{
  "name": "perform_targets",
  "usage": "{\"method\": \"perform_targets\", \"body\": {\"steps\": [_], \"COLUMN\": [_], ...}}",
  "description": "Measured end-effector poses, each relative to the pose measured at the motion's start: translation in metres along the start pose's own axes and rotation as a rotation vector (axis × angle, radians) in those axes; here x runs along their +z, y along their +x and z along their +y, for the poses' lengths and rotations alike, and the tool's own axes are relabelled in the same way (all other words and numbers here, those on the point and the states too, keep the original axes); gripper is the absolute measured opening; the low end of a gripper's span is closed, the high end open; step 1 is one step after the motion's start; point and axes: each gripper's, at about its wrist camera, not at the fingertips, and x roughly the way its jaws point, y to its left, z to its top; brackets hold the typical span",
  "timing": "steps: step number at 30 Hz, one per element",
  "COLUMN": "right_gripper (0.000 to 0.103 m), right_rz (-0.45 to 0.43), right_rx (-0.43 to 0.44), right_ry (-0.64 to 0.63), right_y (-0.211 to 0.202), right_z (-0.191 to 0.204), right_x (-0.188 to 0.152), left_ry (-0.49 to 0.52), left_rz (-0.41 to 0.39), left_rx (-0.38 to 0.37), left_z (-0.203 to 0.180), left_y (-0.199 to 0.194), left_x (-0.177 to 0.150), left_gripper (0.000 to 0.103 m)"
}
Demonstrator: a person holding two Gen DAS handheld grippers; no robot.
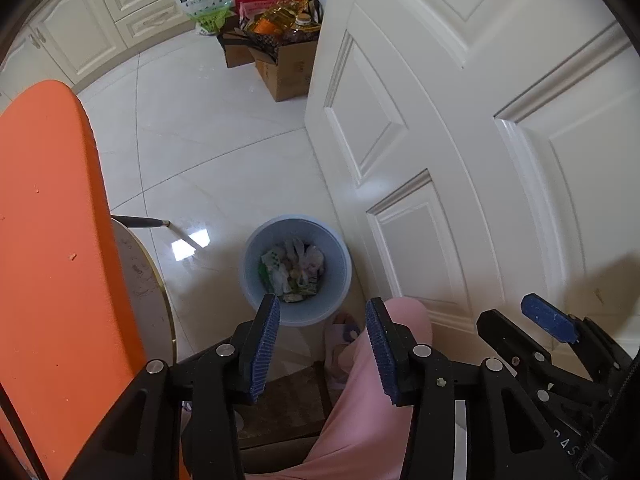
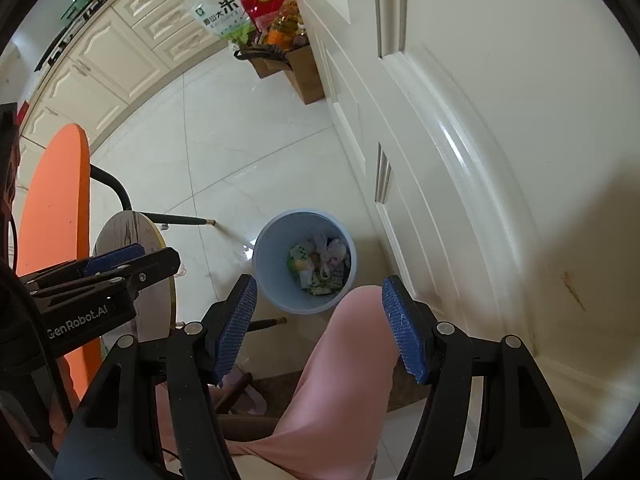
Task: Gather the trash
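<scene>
A light blue trash bin (image 1: 256, 280) stands on the white tile floor by the door, with wrappers and crumpled trash (image 1: 294, 270) inside. It also shows in the right wrist view (image 2: 272, 276), with the trash (image 2: 320, 266) in it. My left gripper (image 1: 322, 314) is open and empty, held above and in front of the bin. My right gripper (image 2: 320, 292) is open and empty, also above the bin. The right gripper shows at the lower right of the left wrist view (image 1: 552, 320). The left gripper's body shows at the left of the right wrist view (image 2: 100, 280).
An orange table top (image 1: 48, 240) and a round marble stool (image 2: 128, 232) stand to the left. A white panelled door (image 1: 460, 140) is on the right. Cardboard boxes with oil bottles (image 1: 280, 52) and rice bags stand far back. A pink-trousered leg (image 1: 360, 400) is below.
</scene>
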Motion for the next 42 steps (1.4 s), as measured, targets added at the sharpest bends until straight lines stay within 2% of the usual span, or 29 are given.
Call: {"method": "perform_targets", "body": {"steps": [9,14,16,17,18,20,25,30,33,37,42], "right_gripper": [0.066,0.067,0.072,0.08,0.081,0.081,0.081,0.084,0.091,0.094,0.095], "right_rz": [-0.041,-0.089,-0.116,-0.131,-0.152,-0.201,-0.331,-0.418,-0.476,-0.535,-0.602], "right_rx": [0.011,0.03,0.029,0.028,0.027,0.019,0.029,0.078,0.112,0.162,0.196], "right_ry": [0.0,-0.045,-0.07,-0.085,-0.101,-0.133,-0.252,-0.373,-0.438,-0.516,-0.567], "right_y": [-0.011,-0.027,-0.036,-0.041,-0.046,-0.06,-0.096,-0.125,-0.143,-0.168,-0.193], "right_z": [0.002,0.014,0.022,0.026,0.031,0.041,0.072,0.107,0.123,0.143,0.152], "right_x": [-0.004,-0.011,-0.014,-0.015,-0.017,-0.021,-0.039,-0.06,-0.074,-0.091,-0.108], "left_ry": [-0.053,-0.084,-0.102,-0.11,-0.12,-0.154,-0.238,-0.34,-0.401,-0.476,-0.548], "left_rz": [-0.059,-0.129,-0.163,-0.176,-0.191,-0.231,-0.336,-0.447,-0.505,-0.58,-0.676], "left_rx": [0.053,0.1,0.124,0.132,0.138,0.146,0.237,0.299,0.329,0.391,0.451], "left_z": [0.008,0.007,0.007,0.006,0.006,0.006,0.004,-0.001,-0.009,-0.024,-0.061], "left_y": [-0.019,-0.04,-0.05,-0.055,-0.06,-0.071,-0.105,-0.14,-0.154,-0.173,-0.194], "left_x": [-0.019,-0.042,-0.055,-0.062,-0.068,-0.084,-0.135,-0.191,-0.221,-0.262,-0.314], "left_gripper": [0.045,0.046,0.046,0.046,0.046,0.046,0.048,0.053,0.053,0.056,0.061]}}
